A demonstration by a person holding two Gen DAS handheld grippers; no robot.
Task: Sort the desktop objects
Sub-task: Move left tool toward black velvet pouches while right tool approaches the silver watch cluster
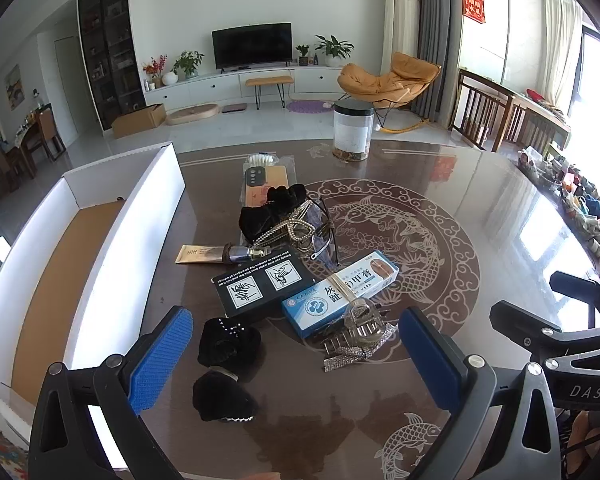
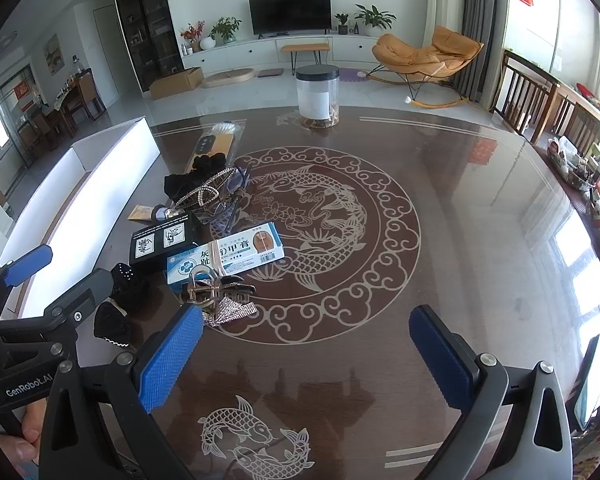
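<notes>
Hovering wide open and empty over the dark glossy fish-patterned table (image 1: 440,184), the left tongs (image 1: 296,354) would best drop straight onto the black velvet hair bow (image 1: 228,342) just below, lifting it clear toward the long white cardboard box (image 1: 112,240) alongside, while the right tongs (image 2: 306,356) wait equally agape.

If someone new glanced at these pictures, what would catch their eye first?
Probably the big carp medallion inlaid at the middle of the dark glossy table. Next, the clutter at its left edge: a blue-and-white medicine box, a black box and black hair bows, beside a long white tray. Both grippers hover open.
</notes>
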